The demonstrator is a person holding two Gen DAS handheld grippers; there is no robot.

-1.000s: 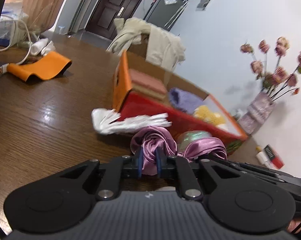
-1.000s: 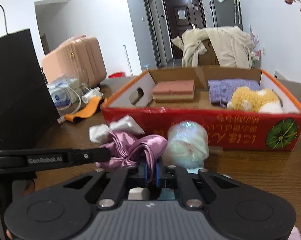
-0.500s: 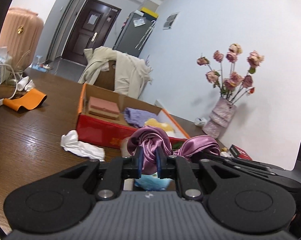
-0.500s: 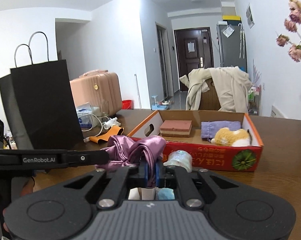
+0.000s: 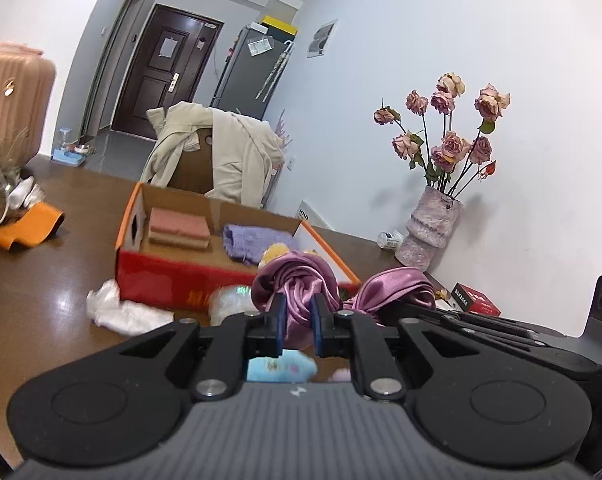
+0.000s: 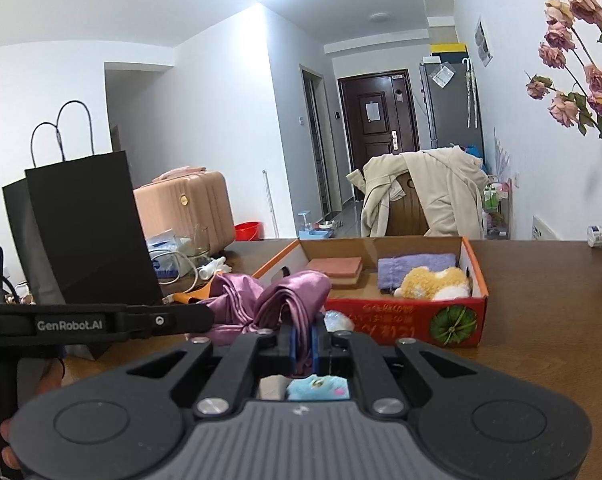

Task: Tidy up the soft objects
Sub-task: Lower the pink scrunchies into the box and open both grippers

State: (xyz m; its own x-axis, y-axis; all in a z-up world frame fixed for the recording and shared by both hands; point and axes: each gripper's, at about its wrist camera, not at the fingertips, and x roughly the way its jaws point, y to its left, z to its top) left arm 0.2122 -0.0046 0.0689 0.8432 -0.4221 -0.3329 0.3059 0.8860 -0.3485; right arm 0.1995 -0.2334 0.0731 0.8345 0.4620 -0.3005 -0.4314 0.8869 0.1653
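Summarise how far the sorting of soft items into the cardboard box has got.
Done: pink sponge block, lilac knitted cloth and yellow plush toy lie in the red cardboard box. In hand: both grippers, left and right, pinch the purple satin cloth. Left: white crumpled cloth and iridescent wrapped bundle outside it.

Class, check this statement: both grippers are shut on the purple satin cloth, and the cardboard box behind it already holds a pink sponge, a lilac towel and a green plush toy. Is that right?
One detail is wrong: the plush toy is yellow and white, not green, as the right wrist view shows. The rest stands: the left gripper and right gripper are shut on the purple satin cloth; the cardboard box holds a pink sponge and lilac towel.
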